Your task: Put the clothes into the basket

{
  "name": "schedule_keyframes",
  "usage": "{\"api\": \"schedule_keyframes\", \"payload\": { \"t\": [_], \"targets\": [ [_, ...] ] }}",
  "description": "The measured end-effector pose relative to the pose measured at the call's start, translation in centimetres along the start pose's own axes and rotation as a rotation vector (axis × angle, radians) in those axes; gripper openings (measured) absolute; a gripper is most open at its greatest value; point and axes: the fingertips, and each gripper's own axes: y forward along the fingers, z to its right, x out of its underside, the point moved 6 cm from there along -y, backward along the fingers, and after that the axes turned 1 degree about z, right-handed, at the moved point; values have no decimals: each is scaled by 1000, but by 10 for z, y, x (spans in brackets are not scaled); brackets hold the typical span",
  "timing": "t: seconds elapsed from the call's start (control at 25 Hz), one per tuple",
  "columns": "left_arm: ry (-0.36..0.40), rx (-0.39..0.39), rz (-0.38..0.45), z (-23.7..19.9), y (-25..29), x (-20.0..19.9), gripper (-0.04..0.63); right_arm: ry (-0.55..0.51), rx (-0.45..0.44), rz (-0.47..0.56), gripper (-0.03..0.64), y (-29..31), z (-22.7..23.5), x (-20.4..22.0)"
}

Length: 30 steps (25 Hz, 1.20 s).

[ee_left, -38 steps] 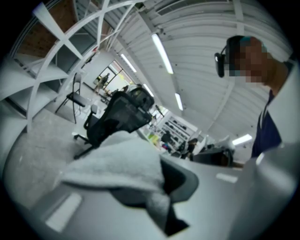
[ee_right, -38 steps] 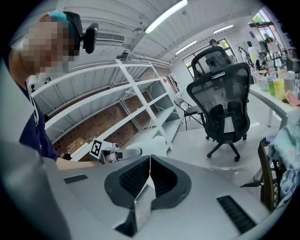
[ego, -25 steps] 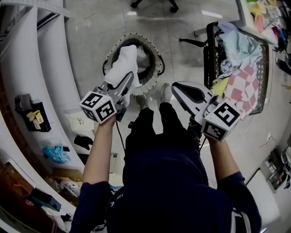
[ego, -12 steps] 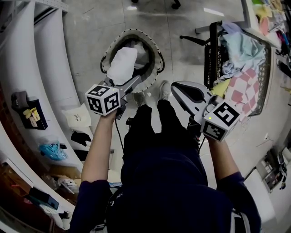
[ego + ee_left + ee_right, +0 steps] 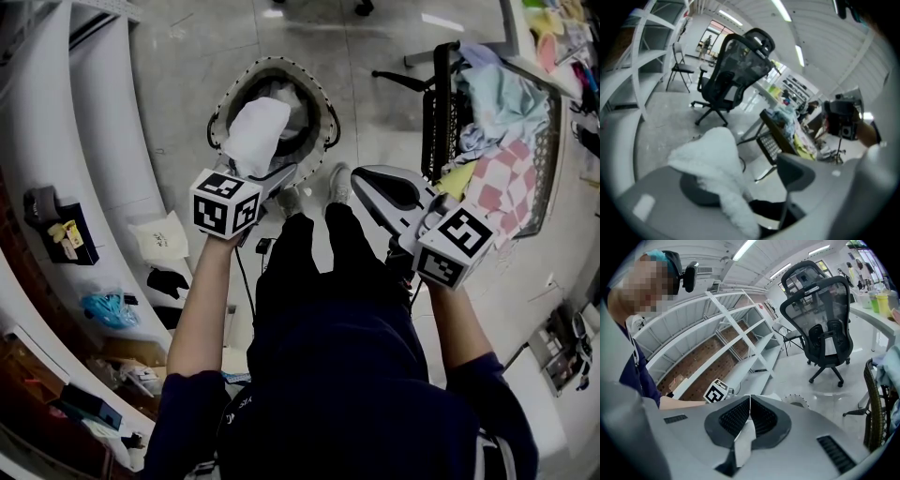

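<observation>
A white fluffy cloth (image 5: 255, 131) hangs over the near rim of the round woven basket (image 5: 327, 128) on the floor. In the left gripper view the cloth (image 5: 715, 161) drapes over one jaw pad only. My left gripper (image 5: 269, 173) is opening, its jaws spread wide and not pressing on the cloth, as the left gripper (image 5: 750, 187) view shows. My right gripper (image 5: 368, 184) hovers to the right of the basket, shut with nothing in it; the right gripper (image 5: 749, 409) view shows its pads meeting. A pile of clothes (image 5: 497, 122) lies in a black wire rack (image 5: 435, 112) at the right.
White shelving (image 5: 94, 112) runs along the left, with floor clutter and a blue bag (image 5: 108, 309) below it. A black office chair (image 5: 731, 70) stands beyond the basket. The person's legs and shoes (image 5: 337, 187) are just behind the basket.
My left gripper has tipped down toward the basket and its jaws have spread apart, releasing the white cloth, which now rests lower on the rim. The right gripper has stayed still.
</observation>
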Motion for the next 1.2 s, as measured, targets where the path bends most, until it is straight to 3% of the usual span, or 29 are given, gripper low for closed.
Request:
{"api": "schedule_keyframes", "payload": {
  "t": [0.32,0.44,0.64,0.88,1.0,1.2],
  "targets": [
    [98,-47,-52,7,2,-6,356,7,-8,2,8,1,4,-2],
    [187,-81,-114,10,3,-8,359,9,-12,1,8,2,5,-3],
    [421,-163,-242,18,6,-7,359,16,-28,5,8,6,5,-6],
    [494,-235,-297,16,3,-5,357,28,-42,27,8,7,4,-11],
    [540,-276,-259,18,-3,-13,357,9,-32,9,8,5,6,-11],
    [483,-266,-138,22,-17,-36,357,-17,-28,-2,8,7,2,-14]
  ]
}}
